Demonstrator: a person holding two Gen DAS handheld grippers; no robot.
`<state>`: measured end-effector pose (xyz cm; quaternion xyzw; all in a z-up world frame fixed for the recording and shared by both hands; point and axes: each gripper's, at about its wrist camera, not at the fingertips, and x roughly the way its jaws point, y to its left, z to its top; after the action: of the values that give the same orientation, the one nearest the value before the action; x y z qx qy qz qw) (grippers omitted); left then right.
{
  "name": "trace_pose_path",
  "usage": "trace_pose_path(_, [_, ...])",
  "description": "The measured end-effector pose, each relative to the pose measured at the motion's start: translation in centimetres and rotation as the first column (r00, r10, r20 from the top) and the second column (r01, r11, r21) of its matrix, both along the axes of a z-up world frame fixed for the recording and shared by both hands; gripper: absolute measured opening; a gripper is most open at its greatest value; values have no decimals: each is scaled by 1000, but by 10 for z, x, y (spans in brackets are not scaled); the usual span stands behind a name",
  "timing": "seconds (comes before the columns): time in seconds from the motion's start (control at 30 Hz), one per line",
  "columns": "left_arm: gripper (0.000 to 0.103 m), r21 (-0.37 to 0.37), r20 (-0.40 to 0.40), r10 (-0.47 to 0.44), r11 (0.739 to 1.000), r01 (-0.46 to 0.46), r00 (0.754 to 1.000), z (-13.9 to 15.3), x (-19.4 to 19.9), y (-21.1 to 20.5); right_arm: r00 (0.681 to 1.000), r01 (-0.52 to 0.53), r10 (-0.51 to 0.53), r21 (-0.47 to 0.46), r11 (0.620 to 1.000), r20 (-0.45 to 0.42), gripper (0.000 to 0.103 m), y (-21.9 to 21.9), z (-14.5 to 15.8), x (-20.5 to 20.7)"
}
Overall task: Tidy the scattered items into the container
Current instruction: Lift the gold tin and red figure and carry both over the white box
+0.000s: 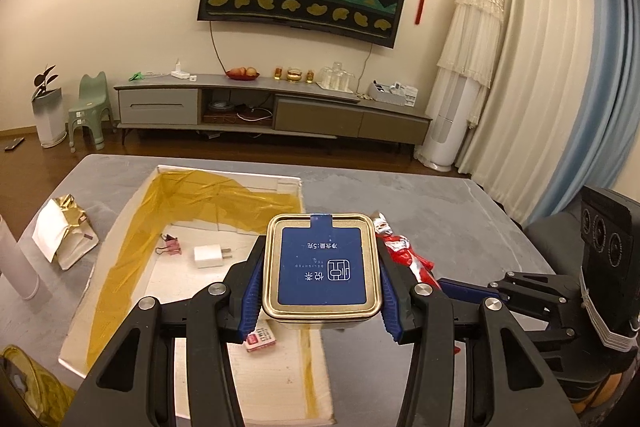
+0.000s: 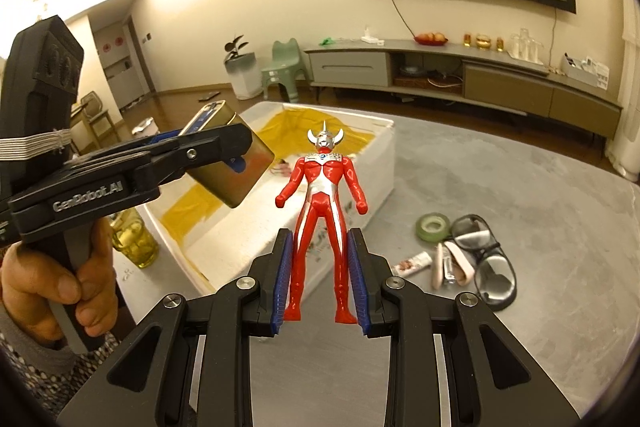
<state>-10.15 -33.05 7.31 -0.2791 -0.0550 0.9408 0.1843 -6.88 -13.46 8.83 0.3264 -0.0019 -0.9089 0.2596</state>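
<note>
My left gripper (image 1: 320,243) is shut on a gold tin (image 1: 322,275) with a blue label, held above the right side of the white box (image 1: 132,227) lined with yellow tape. Inside the box lie a pink binder clip (image 1: 170,245), a white charger plug (image 1: 210,255) and a small red packet (image 1: 260,339). My right gripper (image 2: 319,231) is shut on the legs of a red and silver toy figure (image 2: 320,187), upright, just right of the tin and near the box's long wall (image 2: 380,171). A hand (image 2: 44,287) holds the left gripper's handle.
On the grey table (image 2: 520,195) right of the box lie a green tape roll (image 2: 432,226), safety glasses (image 2: 486,259), a beige stapler (image 2: 450,265) and a small wrapper (image 2: 412,263). A gold foil bag (image 1: 64,231) and a jar of yellow liquid (image 2: 134,243) stand left of the box.
</note>
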Motion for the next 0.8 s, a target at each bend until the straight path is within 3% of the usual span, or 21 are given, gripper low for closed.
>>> trace_pose_path(0.8, [50,113,51,136,984,-141,989,-19,-28,-97,996,-85,86,27,996,-19,29,-78,20,-7])
